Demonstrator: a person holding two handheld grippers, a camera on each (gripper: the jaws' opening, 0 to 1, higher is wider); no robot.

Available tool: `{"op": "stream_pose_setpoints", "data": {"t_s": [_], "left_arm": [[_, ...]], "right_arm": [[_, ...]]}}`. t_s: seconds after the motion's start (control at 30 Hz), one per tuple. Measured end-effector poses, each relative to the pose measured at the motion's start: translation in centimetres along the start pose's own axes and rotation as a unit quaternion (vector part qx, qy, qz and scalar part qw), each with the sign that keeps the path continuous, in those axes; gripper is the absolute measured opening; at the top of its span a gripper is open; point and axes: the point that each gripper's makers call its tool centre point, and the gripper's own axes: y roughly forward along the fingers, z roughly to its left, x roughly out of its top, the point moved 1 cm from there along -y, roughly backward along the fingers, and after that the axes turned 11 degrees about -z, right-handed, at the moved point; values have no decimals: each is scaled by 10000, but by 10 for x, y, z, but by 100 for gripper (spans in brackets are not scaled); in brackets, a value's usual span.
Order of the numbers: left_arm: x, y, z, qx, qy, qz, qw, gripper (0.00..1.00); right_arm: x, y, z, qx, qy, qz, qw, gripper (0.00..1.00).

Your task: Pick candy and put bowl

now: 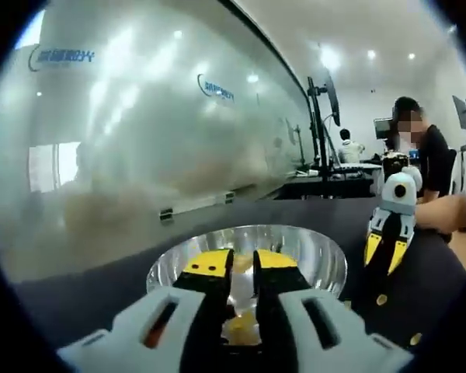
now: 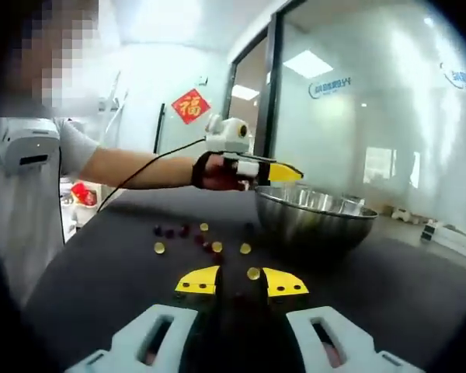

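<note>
In the left gripper view, at 6 o'clock: left gripper poised over the steel bowl, jaws nearly pressed together, narrow gap between; something yellow low between them, candy or reflection, cannot tell. Right gripper at 3 o'clock, over the dark table. Step judged: release into bowl; next, spreading the jaws.

In the right gripper view, at 6 o'clock: right gripper low over the table, jaws close together, grip unclear. Candies scattered near centre, yellow and dark, just left of the bowl. Forearm level from 9 o'clock, hand holding the other gripper at the rim.

Office: frosted glass partitions, monitors.
</note>
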Motion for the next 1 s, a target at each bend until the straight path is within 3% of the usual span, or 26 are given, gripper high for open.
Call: {"op": "stream_pose_setpoints", "data": {"t_s": [0.07,0.33,0.4,0.5,0.53,0.6,0.67,0.7,0.73,0.8,0.83,0.87,0.9,1.0], "left_arm": [[2,0,-8,-138,-283,-158,9994,21],[15,-16,-8,-165,-151,-281,9994,17],[23,-35,-13,-264,-88,-418,9987,17],[21,-74,-13,-291,181,-419,9985,17],[16,-88,-11,-280,226,-387,9986,17],[-5,-116,-3,-172,215,-51,9996,18],[-33,-140,6,-55,182,489,9986,19],[-50,-152,13,100,199,897,9957,19],[-67,-161,11,64,83,1216,9925,19],[-85,-168,7,-73,116,1494,9887,19],[-88,-166,6,-80,148,1435,9895,19],[-82,-159,4,-65,29,1145,9934,18],[-83,-157,5,-72,76,1285,9917,18],[-88,-141,3,-127,227,1295,9912,19]], "right_arm": [[0,1,1,42,-44,13,10000,15],[5,2,1,7,13,-92,10000,15],[4,2,1,2,17,-81,10000,15],[4,2,2,11,9,-65,10000,15],[4,2,3,20,10,-71,10000,15],[5,3,5,74,29,-94,9999,15],[4,4,6,94,15,-70,9999,15],[3,4,7,116,21,-59,9999,15],[3,5,8,119,23,-48,9999,15],[2,4,7,103,21,-25,9999,15],[2,4,7,88,25,-30,10000,15],[2,4,6,64,24,-32,10000,15],[2,4,6,50,23,-34,10000,15],[3,3,5,0,36,-65,10000,15]]}}
